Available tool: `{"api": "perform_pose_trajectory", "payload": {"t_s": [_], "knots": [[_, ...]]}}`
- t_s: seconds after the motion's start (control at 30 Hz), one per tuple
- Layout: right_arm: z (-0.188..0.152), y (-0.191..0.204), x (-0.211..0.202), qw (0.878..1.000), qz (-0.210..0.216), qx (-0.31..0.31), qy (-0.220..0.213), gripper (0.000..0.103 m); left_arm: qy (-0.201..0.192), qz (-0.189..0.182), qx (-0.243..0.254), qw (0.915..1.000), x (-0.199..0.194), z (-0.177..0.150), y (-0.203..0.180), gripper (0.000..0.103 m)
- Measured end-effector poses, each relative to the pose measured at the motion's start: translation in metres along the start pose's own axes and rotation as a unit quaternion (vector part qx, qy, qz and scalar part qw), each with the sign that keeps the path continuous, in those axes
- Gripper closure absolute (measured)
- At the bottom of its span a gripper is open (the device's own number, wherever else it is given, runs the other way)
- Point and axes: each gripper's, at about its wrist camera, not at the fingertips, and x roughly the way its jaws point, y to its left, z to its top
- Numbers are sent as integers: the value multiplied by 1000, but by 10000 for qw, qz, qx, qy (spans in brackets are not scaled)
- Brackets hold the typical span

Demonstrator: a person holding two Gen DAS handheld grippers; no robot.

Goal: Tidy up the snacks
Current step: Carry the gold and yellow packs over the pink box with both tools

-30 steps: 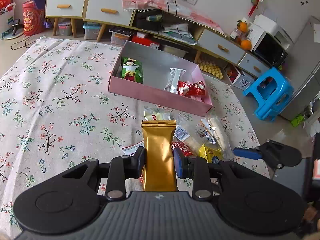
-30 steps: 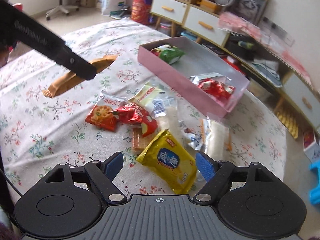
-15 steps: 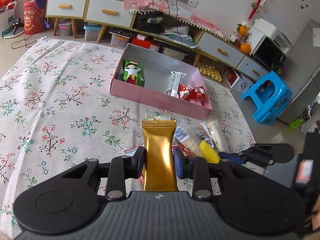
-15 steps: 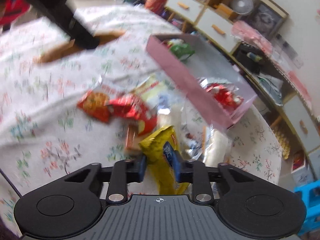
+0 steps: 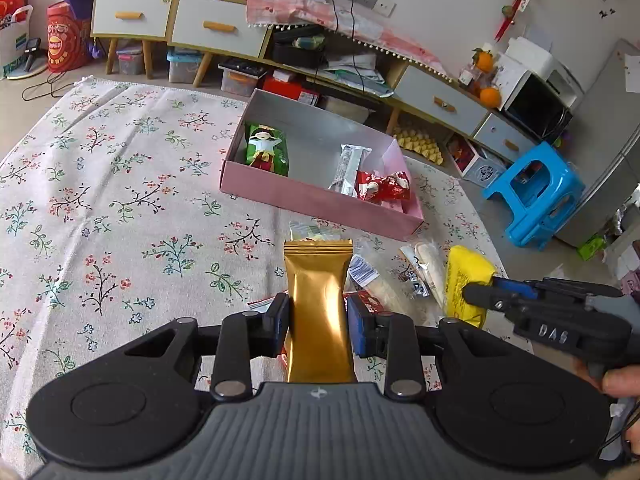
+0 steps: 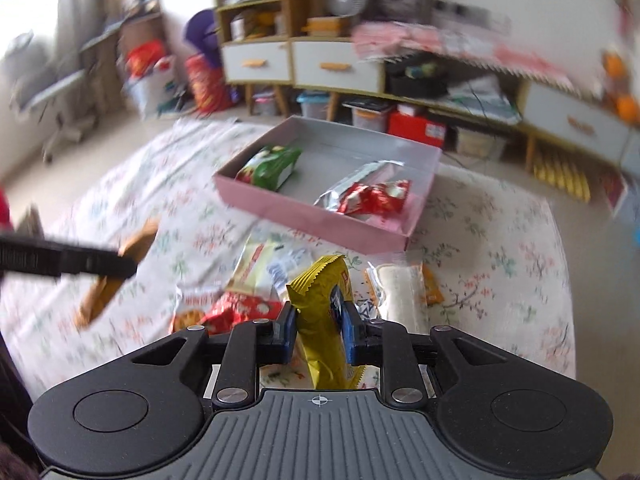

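Left gripper [image 5: 318, 316] pinching the gold packet [image 5: 319, 300] upright between its pads, and the right gripper [image 6: 318, 330] clamped on the yellow packet [image 6: 324, 320], lifted above the pile! Beneath them, the flowered tablecloth [image 5: 120, 208]. At its far side sits the pink box [image 5: 320, 200], holding a green packet [image 5: 267, 148] at left, a silver one [image 5: 349, 168] and a red one [image 5: 384, 186] at right. Loose snacks [image 6: 256, 280] lie near the box, blurred, seemingly touching one another.

Blue stool [image 5: 536, 194] stands beside the floral tablecloth [image 5: 100, 200].
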Motion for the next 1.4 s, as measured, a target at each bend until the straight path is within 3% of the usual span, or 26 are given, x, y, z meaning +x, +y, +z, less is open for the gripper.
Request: {"api": "perform_pose_trajectory", "payload": {"t_s": [0.23,1.13,1.4], "knots": [[5,-11,-11,9979,156,572,-247,82,-45,-12,48,10000,-2,0,0,75],[11,-39,-21,9835,-674,1565,-610,81,-129,115,108,9998,0,1,-4,75],[11,-51,-17,9771,-718,1921,-575,81,-414,211,2,9989,-8,19,2,75]]}}
